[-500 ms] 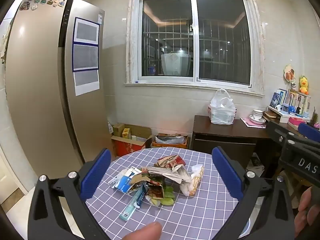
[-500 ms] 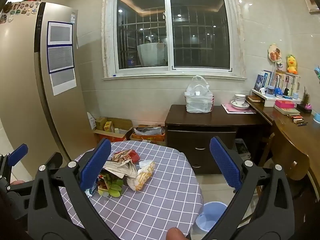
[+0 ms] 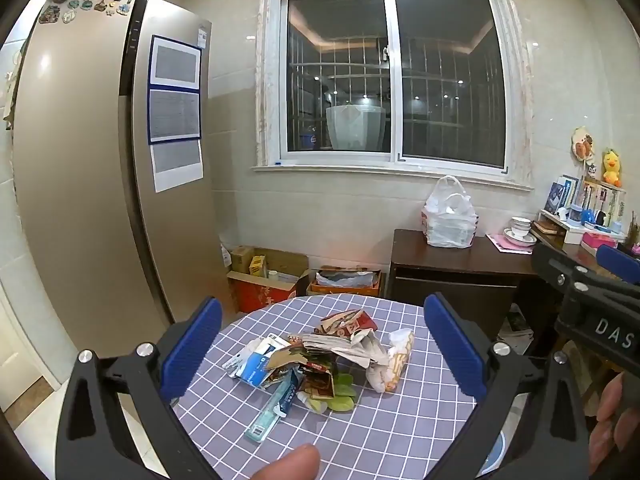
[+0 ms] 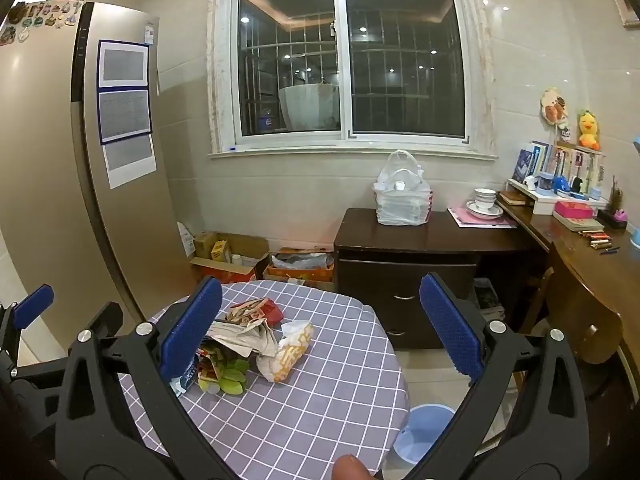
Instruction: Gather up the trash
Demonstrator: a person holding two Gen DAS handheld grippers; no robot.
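Observation:
A pile of trash (image 3: 320, 356) lies in the middle of a round table with a purple checked cloth (image 3: 360, 432): wrappers, a blue and white box (image 3: 256, 364), a toothpaste box (image 3: 276, 404), crumpled paper, green leaves, a yellow-patterned bag (image 3: 394, 360). The pile also shows in the right wrist view (image 4: 248, 344). My left gripper (image 3: 320, 344) is open and empty, held above the near side of the table. My right gripper (image 4: 320, 328) is open and empty, to the right of the left one. A light blue bin (image 4: 424, 432) stands on the floor by the table's right edge.
A tall gold fridge (image 3: 92, 184) stands at the left. Cardboard boxes (image 3: 268, 276) sit on the floor under the window. A dark cabinet (image 4: 408, 264) with a white plastic bag (image 4: 402, 196) is behind the table. A wooden desk (image 4: 588, 252) and chair are at the right.
Both grippers have shifted only slightly; the view is almost the same. Nothing on the table has moved.

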